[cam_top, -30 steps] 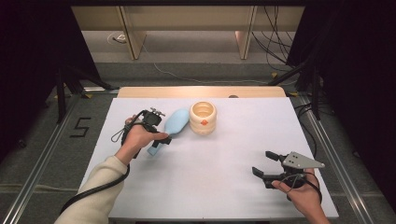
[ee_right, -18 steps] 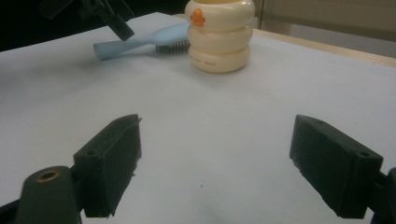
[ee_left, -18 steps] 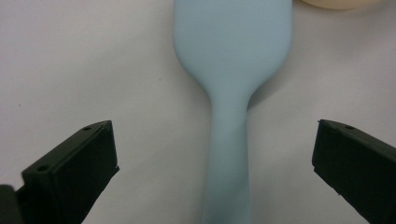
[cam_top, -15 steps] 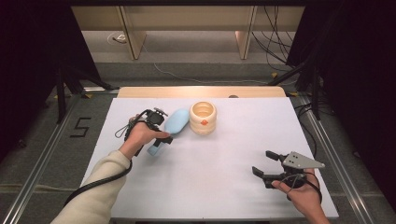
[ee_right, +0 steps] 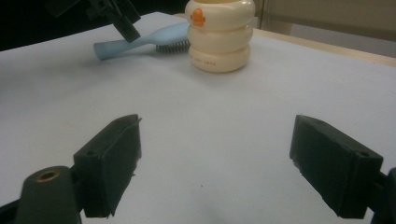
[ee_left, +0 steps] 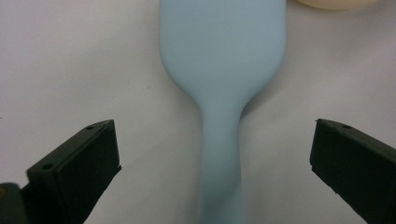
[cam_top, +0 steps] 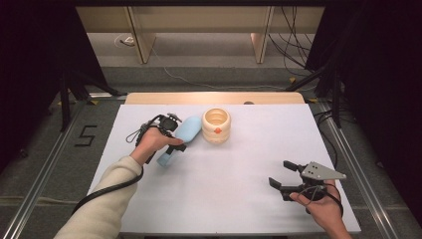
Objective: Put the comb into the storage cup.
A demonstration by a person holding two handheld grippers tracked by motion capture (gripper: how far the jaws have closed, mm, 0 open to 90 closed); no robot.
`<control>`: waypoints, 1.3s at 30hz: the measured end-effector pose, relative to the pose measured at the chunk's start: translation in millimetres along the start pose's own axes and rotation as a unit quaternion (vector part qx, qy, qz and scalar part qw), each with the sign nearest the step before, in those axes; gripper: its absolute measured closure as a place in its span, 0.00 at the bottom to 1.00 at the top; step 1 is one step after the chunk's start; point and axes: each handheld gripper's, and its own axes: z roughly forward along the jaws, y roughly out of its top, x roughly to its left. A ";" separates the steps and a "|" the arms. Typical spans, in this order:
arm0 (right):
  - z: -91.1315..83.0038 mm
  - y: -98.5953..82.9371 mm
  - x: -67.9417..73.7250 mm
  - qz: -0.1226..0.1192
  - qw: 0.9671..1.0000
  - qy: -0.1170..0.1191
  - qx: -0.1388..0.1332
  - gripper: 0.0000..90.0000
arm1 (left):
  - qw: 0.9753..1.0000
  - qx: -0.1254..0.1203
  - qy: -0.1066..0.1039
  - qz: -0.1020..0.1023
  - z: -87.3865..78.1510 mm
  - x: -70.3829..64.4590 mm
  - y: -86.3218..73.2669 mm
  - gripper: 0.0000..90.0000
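Your left gripper (ee_left: 210, 154) is spread wide, jaws released, straddling the slim handle of the pale blue plastic hairbrush (ee_left: 222, 93), which lies bristles-down on the white table (cam_top: 224, 199), its head just beside the cream ringed pot (cam_top: 216, 125). It looks light, stiff and smooth, so it may slip; close on the narrow neck between your fingertips. Your right gripper (cam_top: 284, 175) rests apart, jaws released and empty.

Recording bay in a lab or studio

A white-topped table (cam_top: 214, 199) stands on grey floor marked with a painted "5" (cam_top: 85, 135), flanked by metal floor rails (cam_top: 40, 189). Black curtains (cam_top: 30, 59) close both sides, loose cables (cam_top: 293, 35) trail behind, and what look like wooden furniture legs (cam_top: 142, 42) stand beyond.
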 end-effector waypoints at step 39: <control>0.3 -0.4 -0.1 -0.002 1.000 0.002 0.004 0.19 | 0.998 0.050 -0.022 -0.028 17.1 4.9 8.7 0.32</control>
